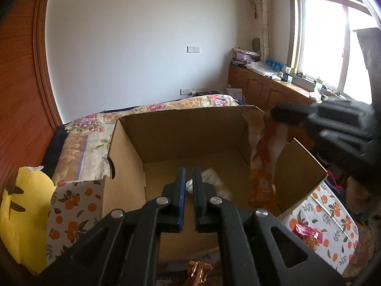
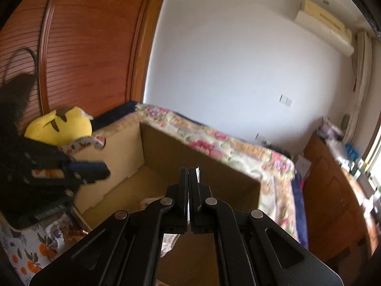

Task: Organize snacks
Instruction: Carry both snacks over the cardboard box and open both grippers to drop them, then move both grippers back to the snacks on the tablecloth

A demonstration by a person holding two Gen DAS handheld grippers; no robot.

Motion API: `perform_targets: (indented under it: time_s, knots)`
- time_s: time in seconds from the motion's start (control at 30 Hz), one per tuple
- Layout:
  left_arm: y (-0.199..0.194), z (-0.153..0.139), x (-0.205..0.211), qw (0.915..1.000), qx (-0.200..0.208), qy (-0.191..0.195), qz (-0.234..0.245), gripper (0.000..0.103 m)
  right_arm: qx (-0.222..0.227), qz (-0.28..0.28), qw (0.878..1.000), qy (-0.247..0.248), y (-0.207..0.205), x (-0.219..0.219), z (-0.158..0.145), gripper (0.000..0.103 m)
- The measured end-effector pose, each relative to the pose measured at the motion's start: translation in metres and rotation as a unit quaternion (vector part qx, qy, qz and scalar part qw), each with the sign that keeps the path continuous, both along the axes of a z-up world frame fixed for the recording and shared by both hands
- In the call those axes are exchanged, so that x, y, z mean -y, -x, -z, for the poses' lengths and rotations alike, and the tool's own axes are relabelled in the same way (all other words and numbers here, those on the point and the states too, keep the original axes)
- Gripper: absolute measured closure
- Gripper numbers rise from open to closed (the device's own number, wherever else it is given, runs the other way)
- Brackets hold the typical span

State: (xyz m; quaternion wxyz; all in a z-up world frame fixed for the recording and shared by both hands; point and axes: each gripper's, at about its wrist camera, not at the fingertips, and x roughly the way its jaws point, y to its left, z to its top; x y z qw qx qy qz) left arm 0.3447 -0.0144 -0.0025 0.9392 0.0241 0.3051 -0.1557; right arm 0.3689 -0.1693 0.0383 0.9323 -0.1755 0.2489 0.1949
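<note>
An open cardboard box point(image 1: 185, 116) stands on a cloth printed with oranges. My left gripper point(image 1: 189, 174) hovers over the box's near side. Its fingers are almost together, with only a narrow slit and nothing in it. A pale, clear-looking packet point(image 1: 214, 181) lies on the box floor just beyond them. My right gripper point(image 1: 273, 114) comes in over the box's right wall, shut on the top of an orange-and-white snack packet point(image 1: 264, 157) that hangs down inside. In the right wrist view my right gripper point(image 2: 189, 171) points into the box point(image 2: 214, 176), and the left gripper point(image 2: 104, 169) shows blurred at the left.
A yellow plush toy point(image 1: 21, 205) sits left of the box on the orange-print cloth point(image 1: 71, 205). A pink packet point(image 1: 307, 233) lies on the cloth at the right and a gold wrapper point(image 1: 200, 269) at the near edge. A floral bedspread point(image 1: 166, 106) lies behind the box, with wooden cabinets point(image 1: 262, 88) under the window.
</note>
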Motion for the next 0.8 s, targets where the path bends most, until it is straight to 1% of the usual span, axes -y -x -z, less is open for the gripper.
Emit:
perform_targets:
  time_s: [0.1, 0.23, 0.33, 0.43, 0.53, 0.6, 0.63, 0.67, 0.7, 0.73, 0.8]
  knots:
    - [0.009, -0.001, 0.003, 1.0000, -0.001, -0.006, 0.002, 0.097, -0.019, 0.009, 1.000, -0.008, -0.004, 0.007, 0.013, 0.103]
    - [0.024, -0.003, 0.007, 1.0000, 0.001, -0.009, 0.005, 0.094, -0.052, 0.014, 0.998, -0.030, -0.008, 0.019, 0.022, 0.101]
    - [0.032, -0.001, 0.007, 0.9999, 0.000, -0.011, 0.005, 0.093, -0.066, 0.021, 0.997, -0.031, -0.007, 0.026, 0.027, 0.097]
    - [0.041, 0.002, 0.005, 0.9999, -0.002, -0.010, 0.004, 0.090, -0.080, 0.024, 0.996, -0.036, -0.004, 0.034, 0.031, 0.081]
    - [0.049, 0.006, 0.005, 1.0000, -0.006, -0.007, 0.003, 0.087, -0.086, 0.031, 0.995, -0.039, -0.002, 0.039, 0.031, 0.078]
    - [0.053, 0.008, 0.005, 0.9999, -0.008, -0.008, 0.003, 0.085, -0.081, 0.036, 0.995, -0.044, 0.002, 0.043, 0.028, 0.072]
    - [0.056, 0.009, 0.006, 0.9999, -0.009, -0.009, 0.003, 0.084, -0.075, 0.041, 0.995, -0.046, 0.005, 0.046, 0.025, 0.066]
    - [0.058, 0.010, 0.006, 0.9999, -0.009, -0.010, 0.002, 0.083, -0.072, 0.045, 0.995, -0.049, 0.006, 0.050, 0.023, 0.058]
    - [0.061, 0.011, 0.006, 0.9999, -0.010, -0.010, 0.001, 0.082, -0.068, 0.048, 0.995, -0.053, 0.009, 0.054, 0.020, 0.053]
    - [0.064, 0.012, 0.005, 0.9999, -0.011, -0.011, 0.001, 0.081, -0.066, 0.049, 0.995, -0.058, 0.013, 0.058, 0.017, 0.050]
    - [0.069, 0.015, 0.005, 0.9998, -0.012, -0.015, -0.002, 0.081, -0.064, 0.049, 0.995, -0.063, 0.021, 0.064, 0.011, 0.049]
